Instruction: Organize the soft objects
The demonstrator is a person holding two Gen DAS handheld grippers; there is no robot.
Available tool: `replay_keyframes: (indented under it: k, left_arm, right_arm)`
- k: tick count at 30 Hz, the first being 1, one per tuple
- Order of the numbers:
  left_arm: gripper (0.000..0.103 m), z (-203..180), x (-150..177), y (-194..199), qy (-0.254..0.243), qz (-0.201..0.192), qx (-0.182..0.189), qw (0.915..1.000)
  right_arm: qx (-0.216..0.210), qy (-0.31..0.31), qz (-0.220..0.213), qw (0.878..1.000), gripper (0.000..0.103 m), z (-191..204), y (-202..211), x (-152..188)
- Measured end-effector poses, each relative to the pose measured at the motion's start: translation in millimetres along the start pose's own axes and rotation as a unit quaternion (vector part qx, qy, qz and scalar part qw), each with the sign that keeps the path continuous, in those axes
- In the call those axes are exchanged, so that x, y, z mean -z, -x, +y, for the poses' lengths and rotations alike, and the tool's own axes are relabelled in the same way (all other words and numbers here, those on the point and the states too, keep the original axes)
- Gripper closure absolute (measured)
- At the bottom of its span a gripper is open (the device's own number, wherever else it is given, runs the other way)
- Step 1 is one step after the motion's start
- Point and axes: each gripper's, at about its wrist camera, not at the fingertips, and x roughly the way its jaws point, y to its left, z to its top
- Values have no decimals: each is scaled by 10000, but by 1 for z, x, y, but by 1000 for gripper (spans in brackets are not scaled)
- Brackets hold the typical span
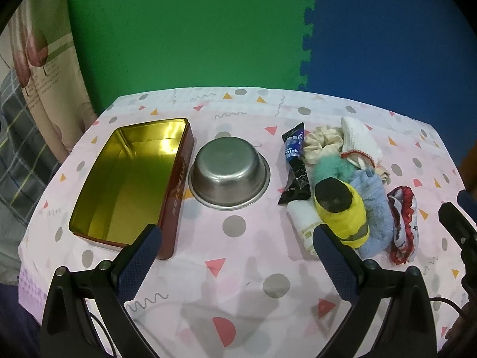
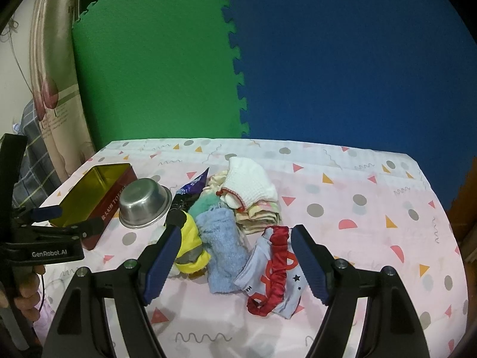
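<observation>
Both tools are hanging with jaws spread wide and empty: the left tool [image 1: 235,256] nearer the empty gold-lined rectangular tin [image 1: 131,176], likely the destination, the right tool [image 2: 235,256] over the heap of soft cloth items [image 2: 226,226] lying on the pink patterned counter [image 2: 357,208], apparently readying a first pick.

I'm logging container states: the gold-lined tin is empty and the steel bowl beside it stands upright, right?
Not quite. The steel bowl is upside down, base up, as the left wrist view shows. The gold-lined tin is empty and beside it.
</observation>
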Motion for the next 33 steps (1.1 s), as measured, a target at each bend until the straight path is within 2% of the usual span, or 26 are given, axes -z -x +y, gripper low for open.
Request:
replay_keyframes:
  k: [33]
  left_arm:
    - [2, -3, 2, -5, -78, 80, -29, 9999]
  right_arm:
    - [-36, -15, 70, 10000, 25, 2, -3, 2]
